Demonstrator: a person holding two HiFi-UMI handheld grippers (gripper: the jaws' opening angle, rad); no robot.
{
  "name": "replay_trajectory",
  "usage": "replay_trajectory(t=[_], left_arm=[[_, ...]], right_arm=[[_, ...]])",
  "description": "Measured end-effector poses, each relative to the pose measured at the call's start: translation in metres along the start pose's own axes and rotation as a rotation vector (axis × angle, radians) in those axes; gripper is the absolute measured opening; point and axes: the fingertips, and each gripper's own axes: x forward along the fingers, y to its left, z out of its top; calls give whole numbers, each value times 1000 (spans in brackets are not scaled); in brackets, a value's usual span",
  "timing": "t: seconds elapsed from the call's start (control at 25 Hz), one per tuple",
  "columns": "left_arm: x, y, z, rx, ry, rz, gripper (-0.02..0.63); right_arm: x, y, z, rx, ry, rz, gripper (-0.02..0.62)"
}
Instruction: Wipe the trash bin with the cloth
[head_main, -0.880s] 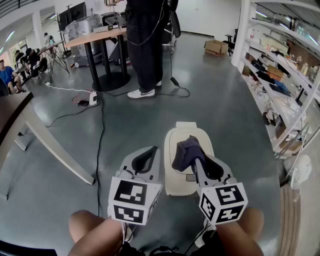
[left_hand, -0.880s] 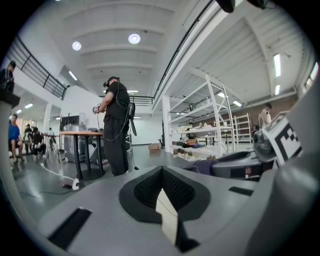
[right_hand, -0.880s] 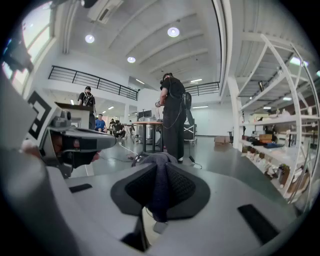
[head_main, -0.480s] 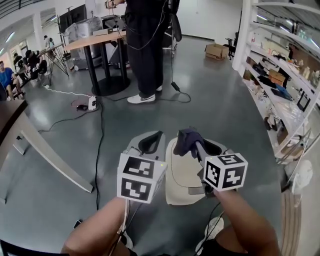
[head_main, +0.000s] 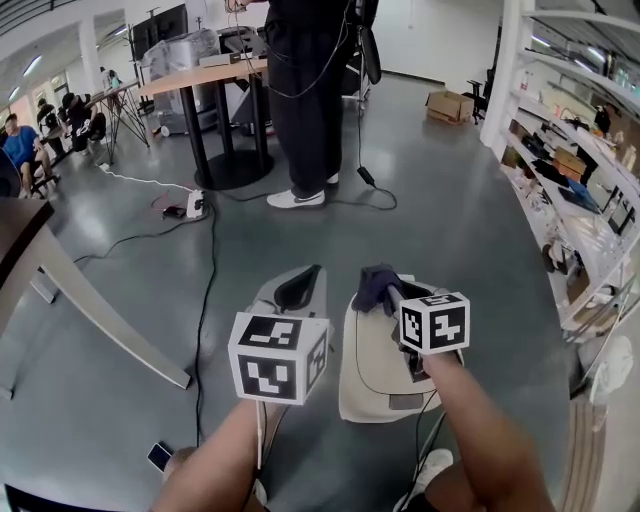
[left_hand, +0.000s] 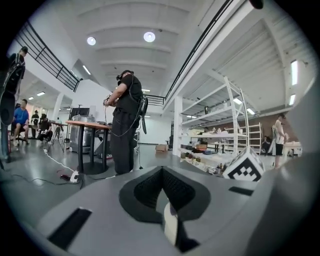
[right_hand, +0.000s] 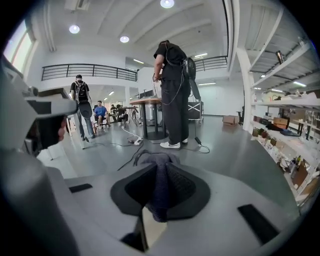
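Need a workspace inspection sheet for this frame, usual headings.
Surface: glossy grey floor.
Job's things: beige trash bin on the floor, lid down; dark cloth over its far edge.
Clutter: small flat device on the floor at left; cardboard box far back.
Tools: left tool shut, empty; right tool shut on the cloth.
Cables: black cable runs to a power strip.
Surroundings: standing person, table, shelves, seated people.
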Motion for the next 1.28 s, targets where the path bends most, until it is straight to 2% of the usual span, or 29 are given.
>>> replay_trajectory(t=[0.08,0.2,0.44,0.6,1.0,1.28], left_arm=[[1,-12,7,8,-9,-21,0],[1,-22,13,62,-23,-47,0],[0,-4,4,76,4,-17,0],[-2,-1,10,52,-14,-16,0],[-3,-16,4,63,1,-50,0],[-1,-30,-10,102,35,-84,0]], right_arm=[[8,-1,-5,-27,30,-11,52],[18,-3,-13,-60,74,-25,52],[32,-7,-25,-113,137,-43,51],[34,-16,-31,-109,149,-56,52],[24,-43,-47,-108,181,-100,52],[15,-60,-50,-119,177,-133,52]])
